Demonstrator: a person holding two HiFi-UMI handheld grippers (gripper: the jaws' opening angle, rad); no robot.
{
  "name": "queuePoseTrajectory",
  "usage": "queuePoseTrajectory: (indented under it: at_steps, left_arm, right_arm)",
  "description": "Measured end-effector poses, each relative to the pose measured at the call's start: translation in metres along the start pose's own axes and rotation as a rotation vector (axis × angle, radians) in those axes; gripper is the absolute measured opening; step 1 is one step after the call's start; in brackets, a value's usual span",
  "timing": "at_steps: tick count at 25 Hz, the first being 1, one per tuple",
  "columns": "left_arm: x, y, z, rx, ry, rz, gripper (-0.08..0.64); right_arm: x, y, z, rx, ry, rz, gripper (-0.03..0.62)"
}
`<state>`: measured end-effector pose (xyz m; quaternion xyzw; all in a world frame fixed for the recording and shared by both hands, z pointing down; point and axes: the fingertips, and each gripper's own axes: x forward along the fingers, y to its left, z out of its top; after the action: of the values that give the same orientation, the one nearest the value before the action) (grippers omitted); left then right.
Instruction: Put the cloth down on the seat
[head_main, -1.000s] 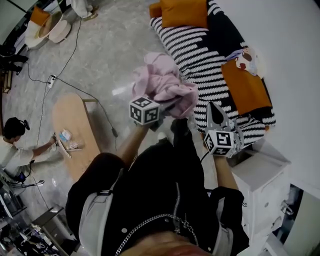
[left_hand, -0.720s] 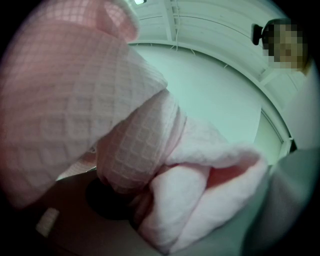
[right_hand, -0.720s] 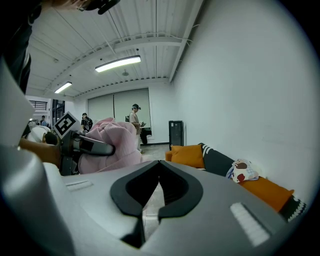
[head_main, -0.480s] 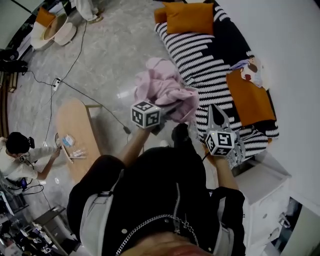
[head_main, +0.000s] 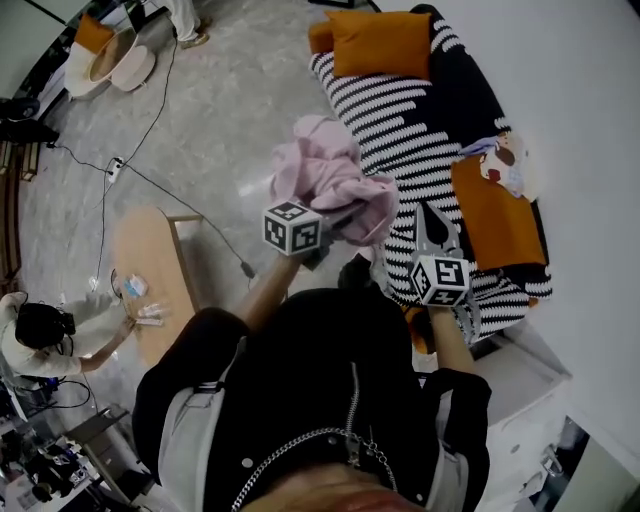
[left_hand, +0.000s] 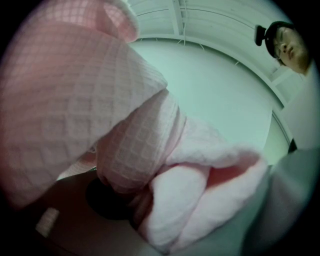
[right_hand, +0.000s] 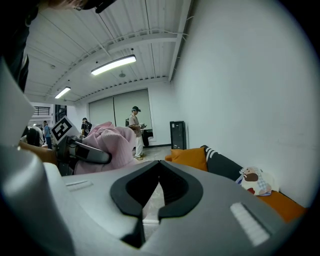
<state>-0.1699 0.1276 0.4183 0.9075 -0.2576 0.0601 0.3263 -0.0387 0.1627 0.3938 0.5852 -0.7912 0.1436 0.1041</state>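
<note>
Jaws of L gripper (head_main: 332, 222) clamp bunched pink waffle-weave cloth (head_main: 328, 175), held up near black-and-white striped sofa (head_main: 400, 130); R gripper (head_main: 430, 218) jaws closed, empty.

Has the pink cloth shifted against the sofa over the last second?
Yes, slightly. The cloth has drifted along the sofa front, past the near orange cushion toward the far orange cushion.

Place: living room staged inside a large hall
Home signs: striped sofa (head_main: 420, 120), orange cushions (head_main: 380, 42), low wooden counter (head_main: 150, 270)
Hall signs: floor cables (head_main: 160, 192), ceiling strip lights (right_hand: 113, 65)
</note>
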Motion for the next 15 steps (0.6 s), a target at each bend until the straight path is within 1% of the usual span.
queuePoseTrajectory:
  at_steps: [8,12,15]
  left_arm:
    - [0.033,0.008,0.011,0.007,0.034,0.023,0.319]
    - [0.052,0.008,0.018,0.010,0.051,0.017,0.319]
    - [0.067,0.008,0.024,0.020,0.047,0.016,0.319]
  right_arm:
    - [0.017,-0.034,0.001,0.039,-0.008,-0.004,-0.011]
    - [0.022,-0.056,0.004,0.067,-0.019,-0.020,-0.011]
    - [0.025,-0.073,0.005,0.079,-0.026,-0.031,-0.011]
